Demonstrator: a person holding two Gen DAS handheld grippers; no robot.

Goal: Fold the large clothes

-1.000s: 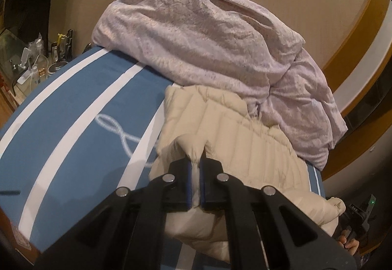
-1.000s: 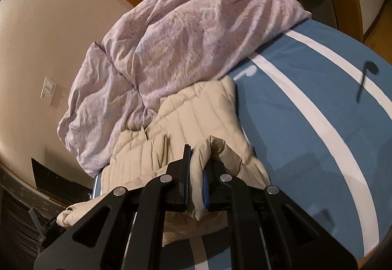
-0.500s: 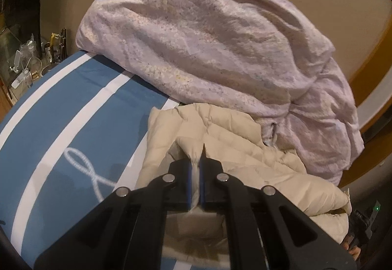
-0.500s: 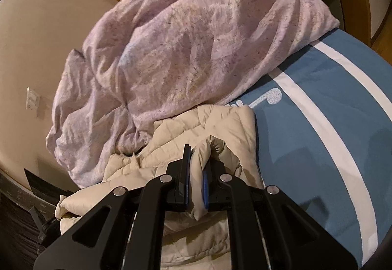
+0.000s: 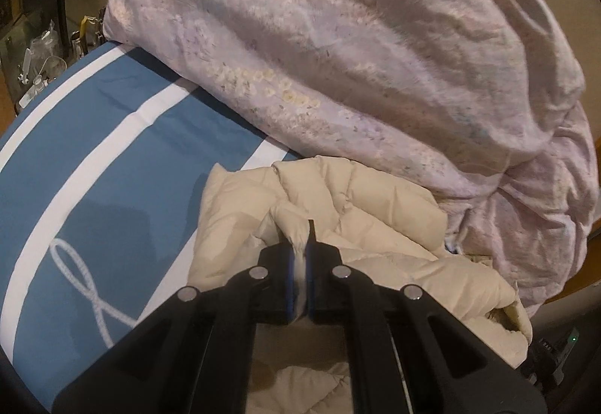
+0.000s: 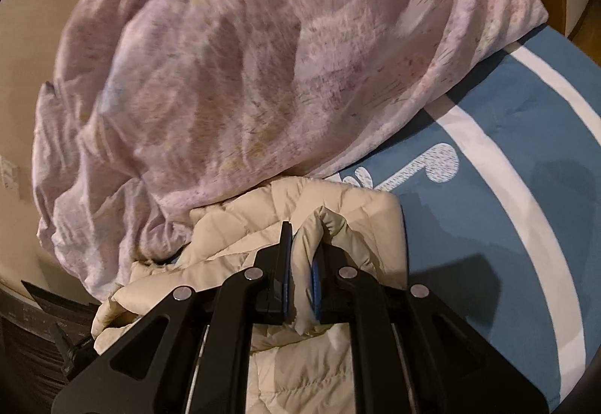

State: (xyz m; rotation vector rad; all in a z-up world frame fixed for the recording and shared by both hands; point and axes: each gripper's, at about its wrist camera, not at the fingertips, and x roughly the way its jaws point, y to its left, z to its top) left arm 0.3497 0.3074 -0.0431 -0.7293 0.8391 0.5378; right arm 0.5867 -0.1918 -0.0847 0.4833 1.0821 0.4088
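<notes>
A cream quilted puffer jacket (image 5: 360,211) lies bunched on the blue bed, against a heap of bedding. My left gripper (image 5: 299,245) is shut on a pinched fold of the jacket's edge. In the right wrist view the same jacket (image 6: 360,215) shows below the bedding, and my right gripper (image 6: 302,256) is shut on another fold of it. The jacket's lower part hangs under both grippers and is partly hidden by them.
A large crumpled lilac duvet (image 5: 357,50) fills the far side of the bed, touching the jacket; it also shows in the right wrist view (image 6: 244,76). The blue bedsheet with white stripes (image 5: 94,158) spreads to the left, and in the right wrist view (image 6: 507,188) to the right. A cluttered side table (image 5: 33,57) stands far left.
Both grippers have carried the held jacket edge forward toward the duvet, so the jacket has doubled over and bunched up. The duvet looms closer in both views.
</notes>
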